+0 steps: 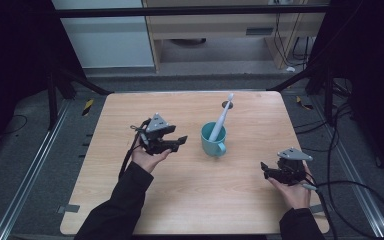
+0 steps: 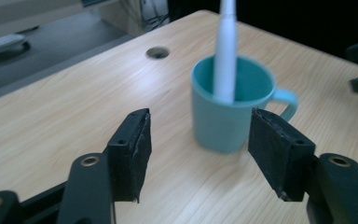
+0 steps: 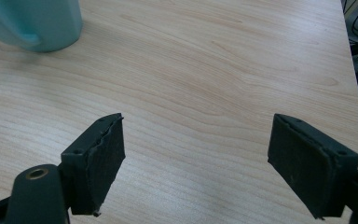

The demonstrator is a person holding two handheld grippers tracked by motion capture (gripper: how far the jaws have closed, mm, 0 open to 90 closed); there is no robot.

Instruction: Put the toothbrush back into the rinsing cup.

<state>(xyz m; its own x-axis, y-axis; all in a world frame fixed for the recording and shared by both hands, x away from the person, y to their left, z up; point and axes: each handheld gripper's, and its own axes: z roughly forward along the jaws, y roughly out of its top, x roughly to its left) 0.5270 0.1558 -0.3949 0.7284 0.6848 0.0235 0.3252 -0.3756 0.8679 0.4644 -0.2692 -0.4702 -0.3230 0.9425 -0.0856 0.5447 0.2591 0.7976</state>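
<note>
Teal glossy mug (image 1: 213, 139) holding slanted white toothbrush (image 1: 221, 119), pale woodgrain table (image 1: 190, 200), both grippers' matte black jaws spread wide, empty

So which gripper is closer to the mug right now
Left. The left gripper sits just left of the mug, jaws open toward it. The right gripper is farther off, toward the table's near right.

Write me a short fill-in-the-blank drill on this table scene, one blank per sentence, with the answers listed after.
1. The white toothbrush stands inside the teal ____.
2. The left gripper points at the mug with its jaws ____.
3. The right gripper, jaws apart, holds ____.
4. The mug stands on a table made of ____.

Answers: mug; open; nothing; wood
</note>
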